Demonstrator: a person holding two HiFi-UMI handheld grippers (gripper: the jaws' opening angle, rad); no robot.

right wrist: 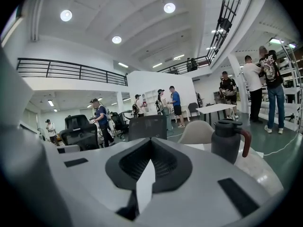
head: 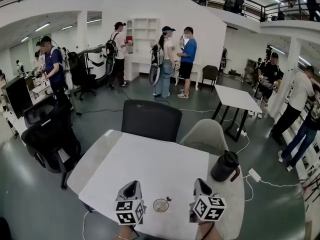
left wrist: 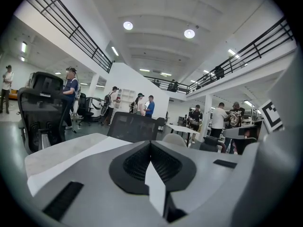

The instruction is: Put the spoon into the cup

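A small clear glass cup [head: 160, 205] stands on the white table [head: 150, 164] near its front edge, between my two grippers. A short dark spoon [head: 168, 199] shows at the cup's right rim; whether it rests inside or beside the cup is too small to tell. My left gripper [head: 131, 184] is just left of the cup, and its jaws meet, shut on nothing [left wrist: 150, 143]. My right gripper [head: 200, 181] is to the right of the cup, also shut and empty [right wrist: 151, 140]. Neither gripper view shows the cup or the spoon.
A black jug [head: 224, 166] with a handle stands at the table's right, also seen from the right gripper as the jug [right wrist: 228, 141]. A dark chair [head: 151, 120] and a beige chair [head: 205, 136] stand behind the table. Several people stand further back.
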